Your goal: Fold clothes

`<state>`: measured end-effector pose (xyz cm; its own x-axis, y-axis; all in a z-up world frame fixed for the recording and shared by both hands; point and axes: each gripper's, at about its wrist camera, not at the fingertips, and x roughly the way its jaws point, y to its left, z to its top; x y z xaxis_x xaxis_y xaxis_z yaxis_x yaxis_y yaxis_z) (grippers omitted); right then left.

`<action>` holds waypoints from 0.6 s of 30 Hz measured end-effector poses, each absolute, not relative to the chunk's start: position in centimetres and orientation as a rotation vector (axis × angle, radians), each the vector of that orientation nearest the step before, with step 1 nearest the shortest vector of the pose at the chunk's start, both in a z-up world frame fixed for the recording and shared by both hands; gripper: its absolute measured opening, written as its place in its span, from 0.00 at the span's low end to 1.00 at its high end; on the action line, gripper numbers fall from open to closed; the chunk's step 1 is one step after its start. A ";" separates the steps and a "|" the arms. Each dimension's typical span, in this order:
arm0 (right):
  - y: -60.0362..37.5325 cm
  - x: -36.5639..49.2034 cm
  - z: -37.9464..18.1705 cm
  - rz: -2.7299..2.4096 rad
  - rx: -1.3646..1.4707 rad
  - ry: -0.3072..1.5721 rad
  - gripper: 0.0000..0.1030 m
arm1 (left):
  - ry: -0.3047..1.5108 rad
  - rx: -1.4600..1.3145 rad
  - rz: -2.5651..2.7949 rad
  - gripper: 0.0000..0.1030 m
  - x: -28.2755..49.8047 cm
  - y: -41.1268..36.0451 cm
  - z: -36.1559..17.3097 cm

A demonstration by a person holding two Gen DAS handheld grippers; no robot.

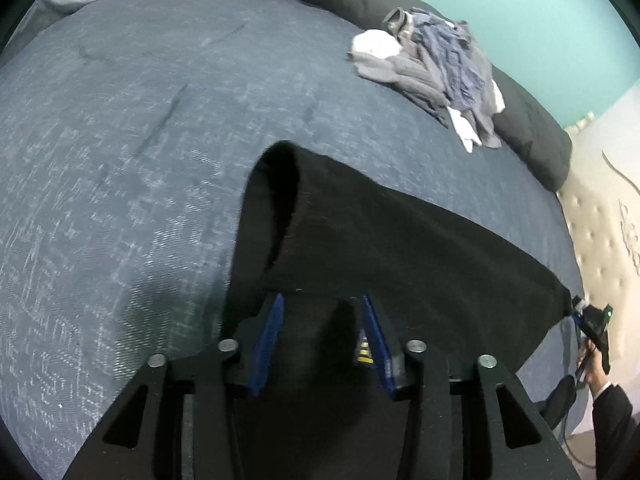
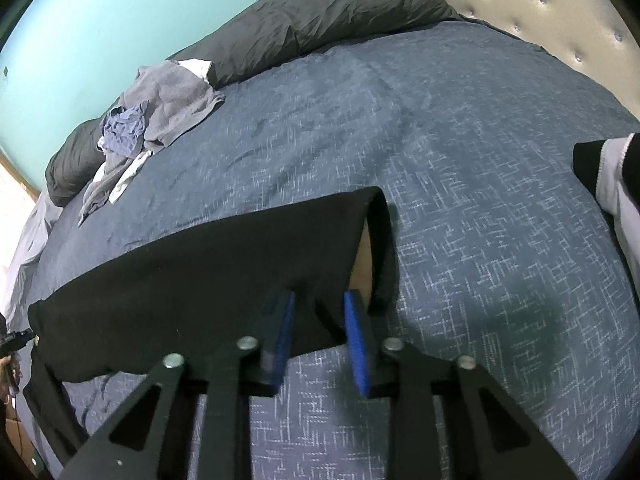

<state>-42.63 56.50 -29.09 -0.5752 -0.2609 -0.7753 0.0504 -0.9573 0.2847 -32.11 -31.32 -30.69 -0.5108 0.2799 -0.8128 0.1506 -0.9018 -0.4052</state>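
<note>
A black garment (image 1: 400,240) is stretched out over one wide bed with a blue-grey cover (image 1: 140,168), held up by its near edge between two hand-held grippers. It is the only dark piece in the middle of the bed, and one sleeve opening gapes at each end. One long dark grey pillow (image 2: 320,20) runs along the far side, against a turquoise wall (image 2: 100,12). One loose heap of grey, blue and white laundry (image 1: 436,68) lies just in front of that pillow, well apart from the black garment. One padded cream headboard (image 2: 540,0) stands at the bed's end. The left gripper (image 1: 322,300) is pinched on the garment's near edge, with black cloth filling the narrow gap between its blue pads. The right gripper (image 2: 318,296) is likewise nearly closed, biting a fold of the same edge beside the sleeve opening.
</note>
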 end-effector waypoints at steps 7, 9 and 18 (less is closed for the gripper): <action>57.2 -42.1 -28.5 -2.654 1.318 -0.363 0.04 | -0.660 -1.488 2.610 0.00 -31.5 -32.0 -29.4; 57.8 -42.0 -28.0 -2.649 1.310 -0.391 0.03 | -0.677 -1.474 2.628 0.00 -31.0 -32.7 -28.9; 59.5 -41.4 -27.3 -2.730 1.435 -0.394 0.03 | -0.714 -1.467 2.606 0.00 -29.2 -33.4 -28.6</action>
